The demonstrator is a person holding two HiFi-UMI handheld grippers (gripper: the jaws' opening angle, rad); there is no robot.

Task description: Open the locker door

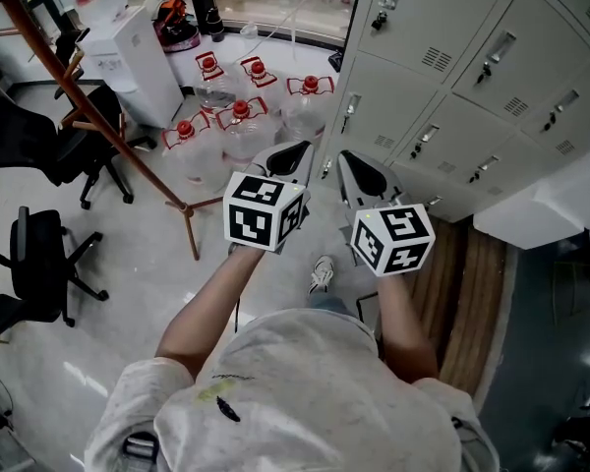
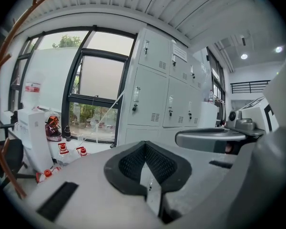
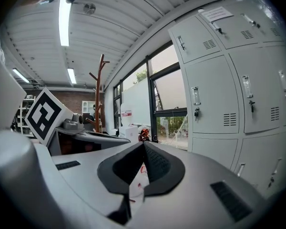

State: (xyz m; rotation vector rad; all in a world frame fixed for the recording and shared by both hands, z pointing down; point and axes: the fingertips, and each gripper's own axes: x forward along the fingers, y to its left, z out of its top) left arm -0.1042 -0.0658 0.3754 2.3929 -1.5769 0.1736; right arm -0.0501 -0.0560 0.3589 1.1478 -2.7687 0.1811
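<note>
A bank of grey lockers runs up the right side of the head view, each door with a small handle and lock. My left gripper and right gripper hover side by side in front of the lower doors, short of them and touching nothing. Both are shut with nothing between the pads. The left gripper view has its shut jaws aimed toward the lockers beside a window. From the right gripper view, the shut jaws sit left of the locker doors.
Several water jugs with red caps stand on the floor ahead of the left gripper. A wooden coat rack leans at left, with black office chairs beyond. A white cabinet stands at the back. A white ledge juts out at right.
</note>
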